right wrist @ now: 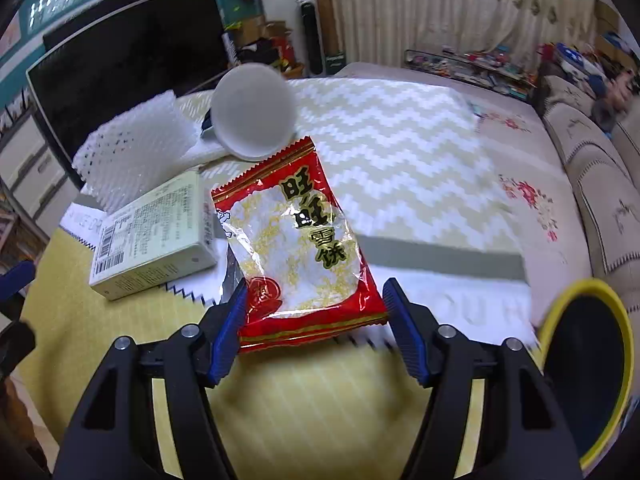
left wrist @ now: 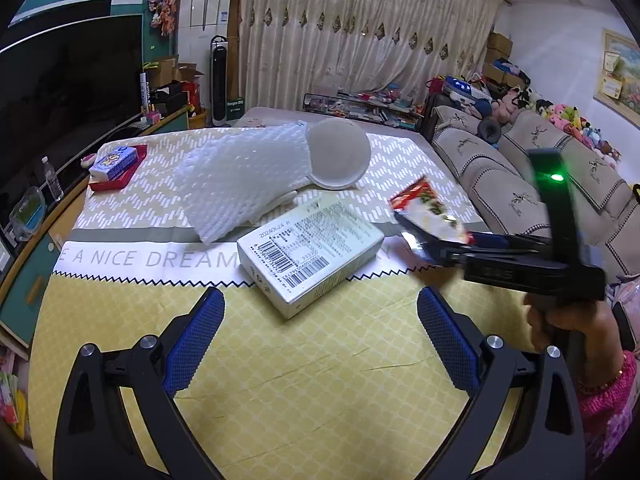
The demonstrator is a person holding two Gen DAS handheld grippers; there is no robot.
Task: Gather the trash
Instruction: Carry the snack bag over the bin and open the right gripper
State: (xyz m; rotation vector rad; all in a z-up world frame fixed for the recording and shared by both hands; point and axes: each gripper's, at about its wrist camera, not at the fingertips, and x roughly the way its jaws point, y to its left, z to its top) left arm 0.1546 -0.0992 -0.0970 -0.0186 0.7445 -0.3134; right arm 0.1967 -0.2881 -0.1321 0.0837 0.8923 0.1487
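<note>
Your right claw [right wrist: 314, 326] has the red snack wrapper [right wrist: 296, 248] by its near short edge, jaws part-closed: the left pad presses on the wrapper's lower left corner, though the right pad shows a sliver of gap. The wrapper's long axis runs away from you toward the upper middle of the right wrist view, up off the bed cover [right wrist: 400, 140]. What the coming move turns on is the yellow-rimmed bin [right wrist: 584, 364]: it sits at the lower right of that view, just beside the right claw's right jaw, so the wrapper has to swing right to get over its mouth. Your left claw [left wrist: 320, 328] is wide open and holds nothing, with the pale box [left wrist: 308, 252] lying just ahead of it in the middle of the left wrist view, long axis slanting toward the upper right. The bubble wrap [left wrist: 244, 180] lies beyond.
</note>
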